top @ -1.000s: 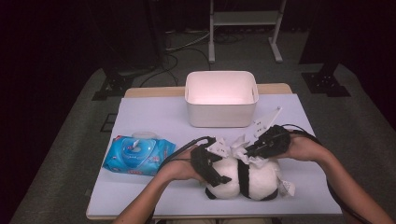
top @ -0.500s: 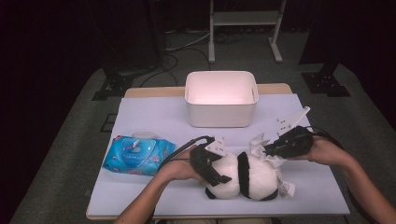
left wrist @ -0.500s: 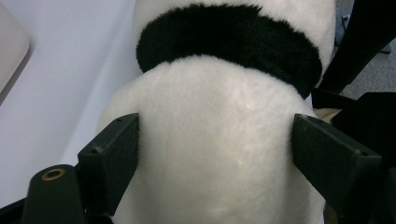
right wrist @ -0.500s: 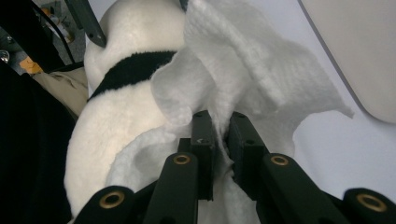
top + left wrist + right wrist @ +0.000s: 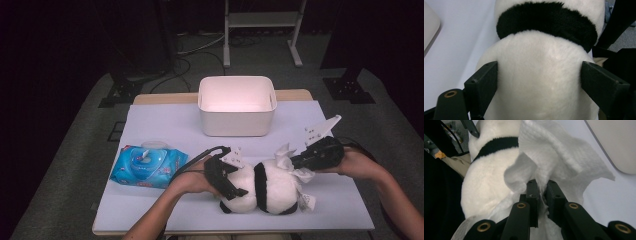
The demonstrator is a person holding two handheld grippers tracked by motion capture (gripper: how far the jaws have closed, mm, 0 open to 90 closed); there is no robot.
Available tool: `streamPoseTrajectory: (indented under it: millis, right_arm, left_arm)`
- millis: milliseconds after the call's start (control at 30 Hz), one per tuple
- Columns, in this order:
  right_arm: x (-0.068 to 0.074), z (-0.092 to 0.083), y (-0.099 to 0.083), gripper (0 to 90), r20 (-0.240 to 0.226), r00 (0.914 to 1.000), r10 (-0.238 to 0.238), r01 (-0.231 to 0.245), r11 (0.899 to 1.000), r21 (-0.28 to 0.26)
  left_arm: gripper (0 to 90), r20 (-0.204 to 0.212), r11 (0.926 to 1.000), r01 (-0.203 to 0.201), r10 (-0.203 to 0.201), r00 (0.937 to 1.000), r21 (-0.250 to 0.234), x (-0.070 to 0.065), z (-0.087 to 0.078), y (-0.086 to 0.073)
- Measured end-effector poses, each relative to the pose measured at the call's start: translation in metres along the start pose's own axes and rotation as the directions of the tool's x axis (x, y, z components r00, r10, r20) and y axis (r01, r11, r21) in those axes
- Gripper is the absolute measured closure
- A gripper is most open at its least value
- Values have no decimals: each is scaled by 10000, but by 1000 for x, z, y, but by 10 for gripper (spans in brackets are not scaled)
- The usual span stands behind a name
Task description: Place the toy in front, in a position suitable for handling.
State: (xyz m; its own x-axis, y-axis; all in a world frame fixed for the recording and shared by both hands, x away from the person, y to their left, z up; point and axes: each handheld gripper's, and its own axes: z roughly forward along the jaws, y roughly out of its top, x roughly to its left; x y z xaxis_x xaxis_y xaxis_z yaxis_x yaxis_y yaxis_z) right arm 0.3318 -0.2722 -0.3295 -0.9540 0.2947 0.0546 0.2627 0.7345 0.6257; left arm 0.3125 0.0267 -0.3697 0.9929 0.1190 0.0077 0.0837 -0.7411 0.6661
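Lying on the desk (image 5: 165, 125) near its front edge, plush panda (image 5: 265, 187) — left hand-held gripper (image 5: 227, 177) spread wide, jaws pressing its white flanks. Right hand-held gripper (image 5: 300, 162) nearly closed, pinching a white wipe (image 5: 286, 156) against the panda's far end.

Dark lab/studio: equipment stands (image 5: 261, 30), floor cables (image 5: 187, 52).

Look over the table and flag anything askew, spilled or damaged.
Nothing is spilled or damaged. The panda plush lies on its side, steadied by the left gripper, while the right gripper pinches a crumpled white wipe against it. The wipes pack sits slightly skewed; the white bin stands square.
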Motion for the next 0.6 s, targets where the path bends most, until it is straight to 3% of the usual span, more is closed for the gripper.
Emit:
streamPoseTrajectory:
  millis: [400,600]
  right_arm:
    - [-4,33,41,806,-553,9972,-512,533,9979,371]
    - [-7,45,52,805,-790,9949,-631,671,9965,498]
  left_arm:
    - [161,-127,9996,-262,263,9996,142,-4,0,1]
    - [161,-204,9990,-396,400,9990,210,-6,0,2]
